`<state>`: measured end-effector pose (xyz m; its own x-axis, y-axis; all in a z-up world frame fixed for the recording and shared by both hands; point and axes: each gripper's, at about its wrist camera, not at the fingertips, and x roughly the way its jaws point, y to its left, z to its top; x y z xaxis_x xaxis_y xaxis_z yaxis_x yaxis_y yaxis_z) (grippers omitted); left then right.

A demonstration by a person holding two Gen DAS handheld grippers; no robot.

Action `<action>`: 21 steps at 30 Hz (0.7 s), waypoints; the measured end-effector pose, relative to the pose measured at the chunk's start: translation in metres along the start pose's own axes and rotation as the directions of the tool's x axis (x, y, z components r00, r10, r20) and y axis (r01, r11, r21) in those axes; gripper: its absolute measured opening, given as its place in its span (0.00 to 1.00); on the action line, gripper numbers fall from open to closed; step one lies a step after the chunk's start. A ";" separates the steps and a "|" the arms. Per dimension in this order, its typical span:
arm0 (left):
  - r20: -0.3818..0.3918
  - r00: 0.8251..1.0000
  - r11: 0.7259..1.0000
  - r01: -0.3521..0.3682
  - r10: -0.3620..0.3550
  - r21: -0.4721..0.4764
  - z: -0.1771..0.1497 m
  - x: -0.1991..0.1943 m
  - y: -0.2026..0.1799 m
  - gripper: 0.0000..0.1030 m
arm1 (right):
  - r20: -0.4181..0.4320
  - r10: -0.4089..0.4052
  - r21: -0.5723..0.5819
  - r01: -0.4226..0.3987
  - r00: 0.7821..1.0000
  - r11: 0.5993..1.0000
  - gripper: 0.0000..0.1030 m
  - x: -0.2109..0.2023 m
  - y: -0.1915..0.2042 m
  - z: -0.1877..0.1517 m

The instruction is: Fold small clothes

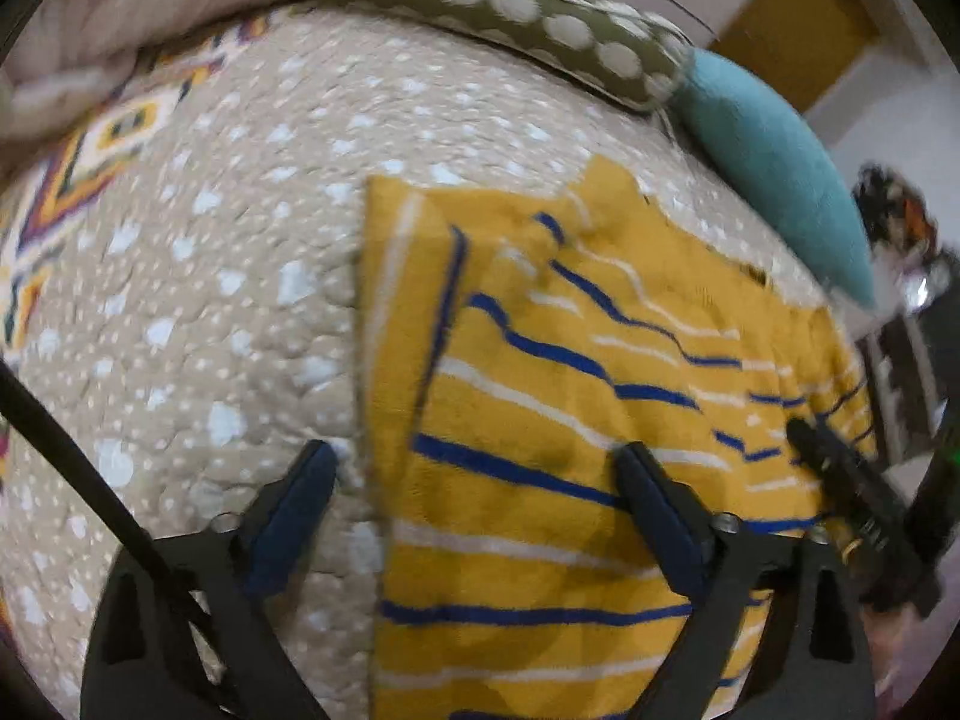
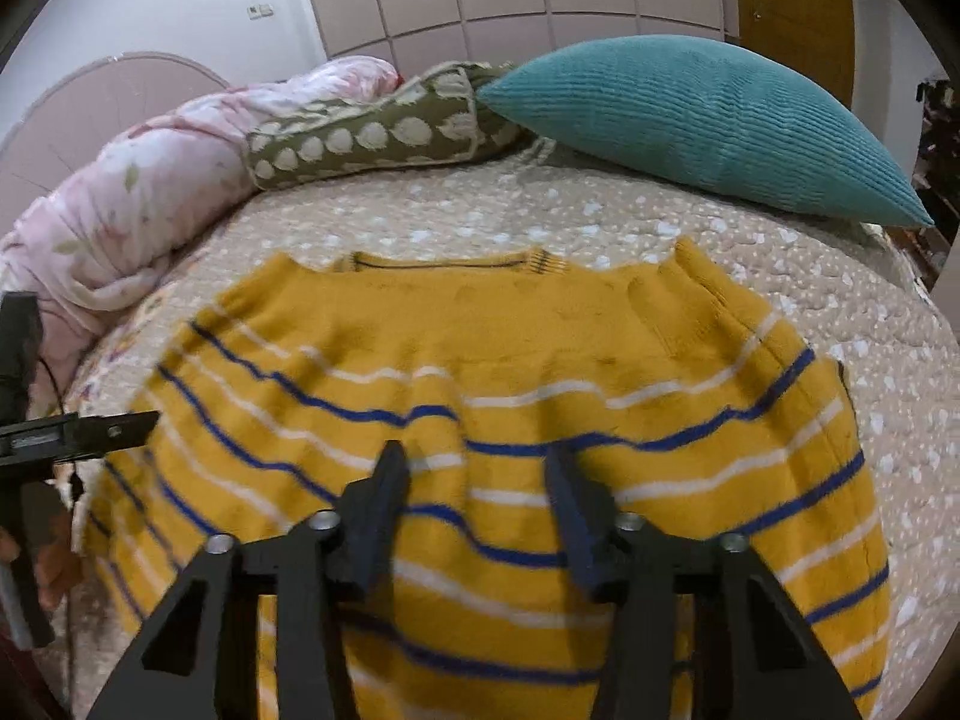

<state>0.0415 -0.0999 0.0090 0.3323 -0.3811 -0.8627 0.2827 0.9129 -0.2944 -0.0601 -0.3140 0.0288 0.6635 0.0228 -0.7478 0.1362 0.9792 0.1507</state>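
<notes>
Closest in, both hand-held grippers hang over the bed with nothing in them. The left hand-held gripper [image 1: 474, 468] has its fingers spread wide, one tip over the bedspread and the other over the sweater's edge. The right hand-held gripper [image 2: 477, 468] is also apart, sitting right above the middle of the sweater [image 2: 480, 420].

The sweater is a yellow knit with blue and white stripes, lying mostly flat on the bed with the neckline at the far end. In the left view one side looks already turned in, with a straight vertical edge [image 1: 369, 360], though the blur makes it hard to be sure. My guess is it's light, soft and floppy, a bit fuzzy so not slippery, and it will sag and bunch if you lift it from one spot. I'd pinch it at the hem corners or the side edge, both layers together, rather than the middle.

Underneath is a beige quilted bedspread [image 2: 870, 312] with white specks, which is puffy, so a low pinch could grab that too. Further back there's a teal cushion [image 2: 708, 126] near the right shoulder, a green spotted pillow [image 2: 372, 138], and a pink floral blanket [image 2: 138, 192]. None of it touches the sweater, so the fold path looks open.
</notes>
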 end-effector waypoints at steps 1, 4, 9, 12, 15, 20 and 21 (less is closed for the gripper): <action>-0.002 1.000 0.999 0.024 -0.024 0.026 0.000 -0.001 -0.006 0.52 | 0.000 0.003 0.003 -0.003 1.000 1.000 0.48 0.002 -0.003 -0.001; -0.011 1.000 1.000 0.012 -0.011 0.025 0.005 -0.007 -0.016 0.30 | 0.008 0.012 0.004 -0.012 1.000 1.000 0.48 0.004 -0.005 -0.002; -0.043 0.997 0.997 0.071 -0.069 0.036 0.019 -0.033 -0.037 0.19 | 0.030 0.149 0.182 -0.152 0.988 0.971 0.48 -0.001 -0.040 0.003; -0.030 0.992 0.986 0.127 -0.125 0.105 0.031 -0.059 -0.081 0.19 | 0.052 0.256 0.309 -0.259 0.965 0.915 0.48 0.001 -0.064 0.001; -0.034 0.987 0.965 0.163 -0.159 0.207 0.034 -0.073 -0.140 0.18 | 0.093 0.371 0.433 -0.373 0.924 0.820 0.51 -0.001 -0.089 -0.003; -0.082 0.983 0.921 0.180 -0.161 0.347 0.017 -0.053 -0.234 0.12 | 0.316 0.541 0.632 -0.598 0.779 0.493 0.66 0.002 -0.138 -0.025; -0.097 0.983 0.913 0.180 -0.156 0.366 0.011 -0.045 -0.247 0.12 | 0.351 0.556 0.647 -0.624 0.754 0.438 0.66 0.004 -0.144 -0.030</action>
<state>-0.0338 -0.3100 0.1248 0.1955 -0.5025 -0.8422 0.6471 0.7114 -0.2742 -0.0992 -0.4490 -0.0148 0.8340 0.4903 -0.2531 0.1216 0.2840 0.9511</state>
